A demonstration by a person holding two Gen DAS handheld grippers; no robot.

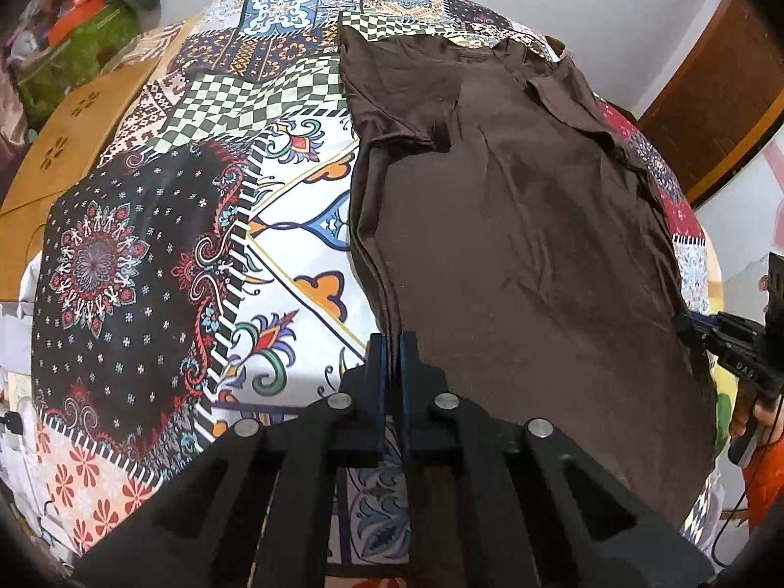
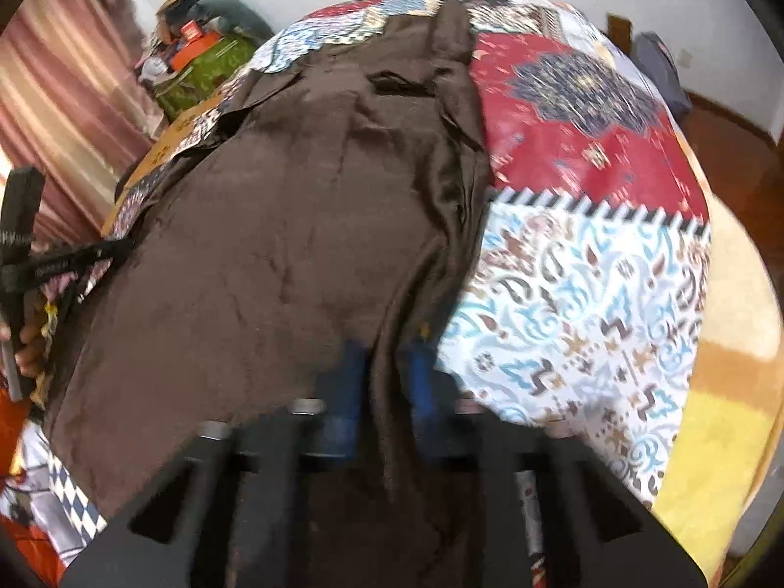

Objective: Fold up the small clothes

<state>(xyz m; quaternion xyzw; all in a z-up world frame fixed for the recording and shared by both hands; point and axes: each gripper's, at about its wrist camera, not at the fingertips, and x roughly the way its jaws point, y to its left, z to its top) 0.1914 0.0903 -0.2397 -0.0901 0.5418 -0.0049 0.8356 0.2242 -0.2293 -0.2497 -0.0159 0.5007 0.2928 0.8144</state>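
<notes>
— Two claws, both pinching that brown shirt [image 1: 514,225]?
— Yes. Left claw [image 1: 392,343] is clamped on its near left edge; right claw [image 2: 387,357] grips a bunched fold at the near right.
— Where's the shirt?
— Spread ahead of both claws, across the patchwork bedspread [image 1: 147,255].

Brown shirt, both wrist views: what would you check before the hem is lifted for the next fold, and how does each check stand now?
1. Left gripper shut on the brown shirt hem edge: ok.
2. Right gripper pinching a bunched ridge of cloth: ok, though blurred.
3. Left sleeve already folded inward: ok.
4. Body lies flat on the patchwork bedsheet: ok, minor wrinkles.
5. Both layers of the hem caught: cannot tell.
</notes>
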